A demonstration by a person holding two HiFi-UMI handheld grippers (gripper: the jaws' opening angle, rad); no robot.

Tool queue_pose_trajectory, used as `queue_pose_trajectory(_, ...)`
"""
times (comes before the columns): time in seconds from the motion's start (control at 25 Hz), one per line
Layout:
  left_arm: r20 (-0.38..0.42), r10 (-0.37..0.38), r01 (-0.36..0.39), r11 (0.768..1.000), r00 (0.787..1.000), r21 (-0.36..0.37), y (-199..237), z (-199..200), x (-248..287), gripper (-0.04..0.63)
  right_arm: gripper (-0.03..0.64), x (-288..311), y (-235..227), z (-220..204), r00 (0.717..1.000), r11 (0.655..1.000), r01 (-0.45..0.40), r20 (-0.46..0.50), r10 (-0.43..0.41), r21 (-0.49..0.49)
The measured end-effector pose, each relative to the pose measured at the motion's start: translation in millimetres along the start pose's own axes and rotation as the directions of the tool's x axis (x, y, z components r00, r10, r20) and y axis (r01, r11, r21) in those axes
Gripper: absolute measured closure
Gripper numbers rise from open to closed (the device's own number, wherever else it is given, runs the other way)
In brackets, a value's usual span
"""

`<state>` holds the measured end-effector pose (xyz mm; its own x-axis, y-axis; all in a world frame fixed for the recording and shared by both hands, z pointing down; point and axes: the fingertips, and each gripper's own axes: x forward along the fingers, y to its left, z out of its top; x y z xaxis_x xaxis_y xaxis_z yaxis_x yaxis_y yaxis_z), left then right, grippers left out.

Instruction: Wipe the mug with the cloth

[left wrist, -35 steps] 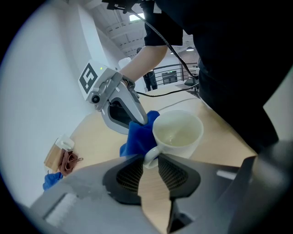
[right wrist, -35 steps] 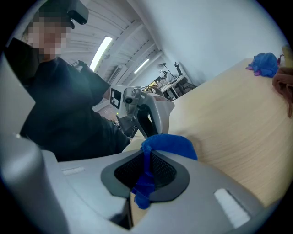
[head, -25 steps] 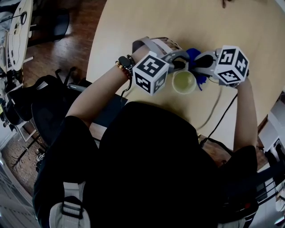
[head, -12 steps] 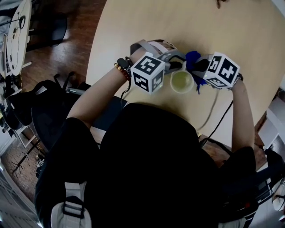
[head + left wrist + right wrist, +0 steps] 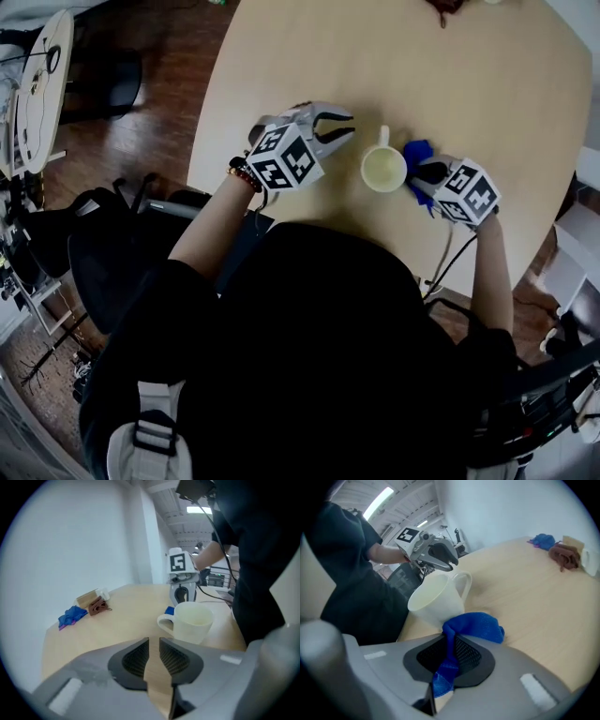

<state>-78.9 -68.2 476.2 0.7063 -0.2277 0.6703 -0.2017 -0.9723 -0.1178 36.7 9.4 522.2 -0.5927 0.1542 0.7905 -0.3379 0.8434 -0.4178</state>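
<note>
Pause in wiping: pinches cloth [image 5: 476, 624] tight in right gripper [image 5: 451, 644], mug [image 5: 436, 602] just ahead; holds left gripper [image 5: 153, 645] barely parted, empty. Needs mug steadied next.

Pale wooden table [image 5: 394, 66] on dark plank floor [image 5: 150, 122], black chairs [image 5: 98, 258] nearby, white wall [image 5: 70, 536]

The left gripper [image 5: 153, 641] holds its jaws slightly apart, only bare table [image 5: 122, 625] between them. Just ahead stands the mug [image 5: 192, 623], handle to the left. Behind it is the right gripper [image 5: 182, 592], with a bit of cloth [image 5: 169, 611].
</note>
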Motion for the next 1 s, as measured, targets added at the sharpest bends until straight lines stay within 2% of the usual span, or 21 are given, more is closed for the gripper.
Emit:
queue_pose_trajectory(0.16, 0.14, 0.089, -0.058, 0.975, 0.986, -0.213, 6.8, 22.7, -22.9, 0.508, 0.556, -7.7, -4.9, -4.9, 0.985, 0.99, 0.135, 0.103, -0.139, 0.049)
queue_pose_trajectory(0.2, 0.177, 0.111, -0.066, 0.967, 0.978, -0.244, 6.6, 31.2, -30.8, 0.488, 0.537, -11.5, -2.0, -5.6, 0.977, 0.985, 0.16, 0.132, -0.167, 0.063)
queue_pose_trajectory(0.24, 0.207, 0.132, -0.073, 0.961, 0.969, -0.268, 5.4, 38.4, -38.8, 0.482, 0.49, -16.5, 2.1, -4.8, 0.966, 0.98, 0.184, 0.169, -0.195, 0.078)
queue_pose_trajectory(0.28, 0.232, 0.147, -0.078, 0.955, 0.962, -0.285, 3.4, 44.7, -46.2, 0.475, 0.427, -22.8, 6.4, -2.6, 0.95, 0.973, 0.21, 0.216, -0.226, 0.093)
queue_pose_trajectory(0.36, 0.274, 0.167, -0.079, 0.949, 0.947, -0.304, -0.5, 57.1, -58.6, 0.465, 0.392, -41.2, 12.7, 4.4, 0.898, 0.953, 0.274, 0.32, -0.301, 0.13)
queue_pose_trajectory(0.4, 0.297, 0.175, -0.077, 0.946, 0.939, -0.316, -2.0, 63.8, -64.4, 0.465, 0.386, -54.6, 15.3, 8.4, 0.859, 0.937, 0.313, 0.374, -0.35, 0.157)
queue_pose_trajectory(0.44, 0.322, 0.183, -0.069, 0.94, 0.929, -0.334, -3.5, 70.3, -70.4, 0.465, 0.383, -70.8, 18.4, 12.9, 0.808, 0.916, 0.351, 0.43, -0.402, 0.195)
queue_pose_trajectory(0.6, 0.403, 0.225, -0.018, 0.89, 0.887, -0.456, -4.7, 78.8, -95.7, 0.465, 0.383, -143.0, 32.5, 38.2, 0.537, 0.821, 0.418, 0.623, -0.569, 0.39)
queue_pose_trajectory(0.64, 0.404, 0.245, -0.027, 0.879, 0.881, -0.475, -1.2, 76.2, -100.6, 0.465, 0.383, -157.4, 33.8, 44.7, 0.479, 0.799, 0.431, 0.645, -0.596, 0.419)
queue_pose_trajectory(0.72, 0.393, 0.28, -0.056, 0.867, 0.876, -0.495, 5.5, 71.7, -105.3, 0.466, 0.383, -184.3, 35.1, 52.5, 0.382, 0.748, 0.486, 0.66, -0.647, 0.452)
queue_pose_trajectory(0.8, 0.394, 0.293, -0.062, 0.862, 0.871, -0.504, 4.5, 73.9, -103.5, 0.466, 0.383, -212.7, 39.0, 48.5, 0.284, 0.676, 0.558, 0.654, -0.701, 0.482)
queue_pose_trajectory(0.88, 0.422, 0.295, -0.05, 0.864, 0.857, -0.502, 2.8, 80.0, -104.1, 0.465, 0.383, -236.3, 45.6, 44.4, 0.197, 0.618, 0.594, 0.652, -0.732, 0.515)
queue_pose_trajectory(0.92, 0.44, 0.3, -0.047, 0.865, 0.846, -0.5, 4.2, 82.6, -108.3, 0.465, 0.383, -244.1, 48.8, 46.0, 0.162, 0.602, 0.599, 0.656, -0.737, 0.528)
queue_pose_trajectory(0.96, 0.453, 0.31, -0.051, 0.865, 0.836, -0.498, 5.9, 83.7, -115.0, 0.465, 0.383, -248.1, 51.9, 49.5, 0.139, 0.594, 0.6, 0.662, -0.737, 0.536)
queue_pose_trajectory(1.0, 0.455, 0.32, -0.064, 0.867, 0.831, -0.494, 6.1, 83.0, -122.6, 0.465, 0.383, -248.0, 54.8, 53.6, 0.126, 0.593, 0.597, 0.667, -0.735, 0.54)
